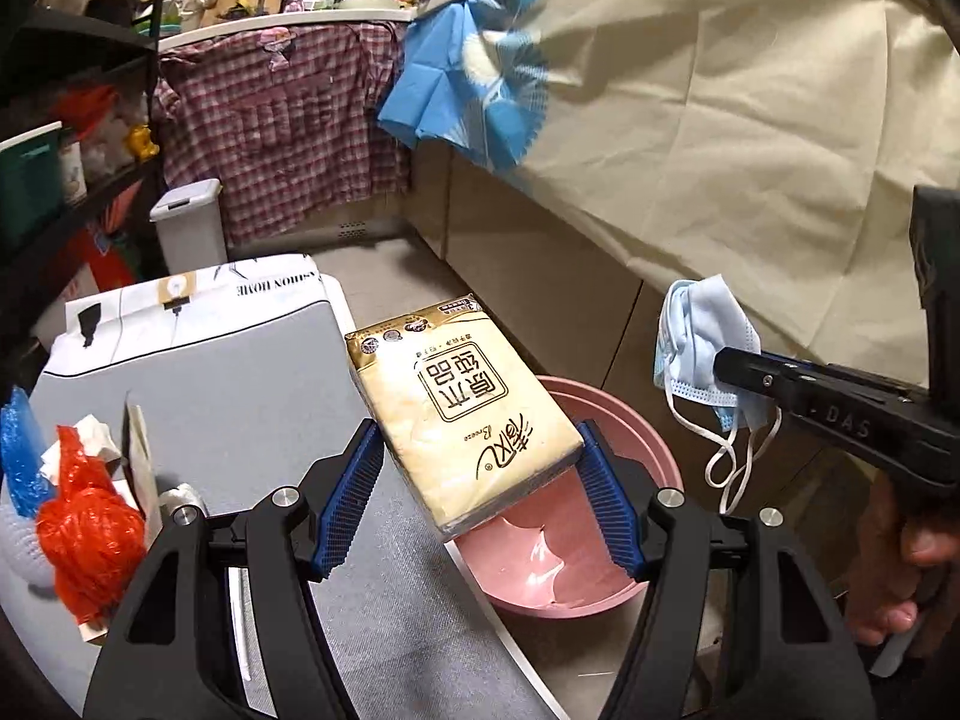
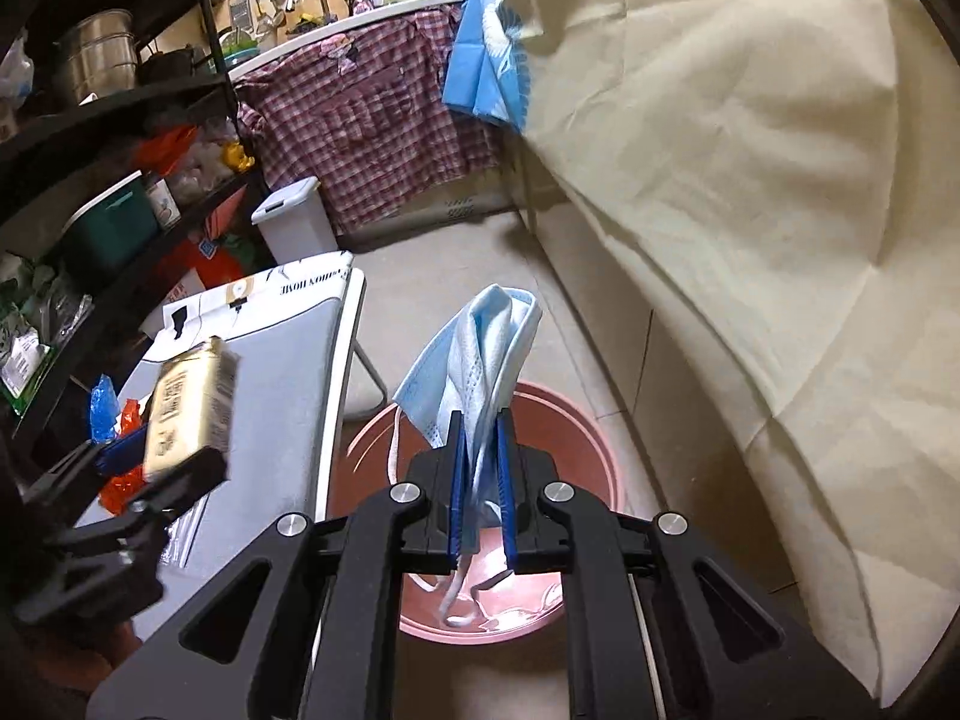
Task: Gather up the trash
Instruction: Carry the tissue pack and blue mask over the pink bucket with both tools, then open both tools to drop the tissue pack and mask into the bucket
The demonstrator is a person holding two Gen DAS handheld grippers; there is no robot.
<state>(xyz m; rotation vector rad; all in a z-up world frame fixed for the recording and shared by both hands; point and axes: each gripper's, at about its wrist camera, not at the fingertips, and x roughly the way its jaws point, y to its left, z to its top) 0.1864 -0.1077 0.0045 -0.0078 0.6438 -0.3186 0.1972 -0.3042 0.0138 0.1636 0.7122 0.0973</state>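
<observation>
Draping the right side of the kitchen, one cream sheet hangs over the cabinets. One grey folding table holds crumpled bags. One pink basin sits on the floor. The left gripper clamps one tissue pack, long axis pointing away. The right gripper pinches one blue face mask upright above the basin.

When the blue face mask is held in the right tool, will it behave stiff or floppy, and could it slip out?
Probably floppy: the face mask folds and droops around the right tool, its ear loops dangling over the pink basin. Likely very light. Slipping seems unlikely, since the ribbed blue pads pinch several layers.
</observation>
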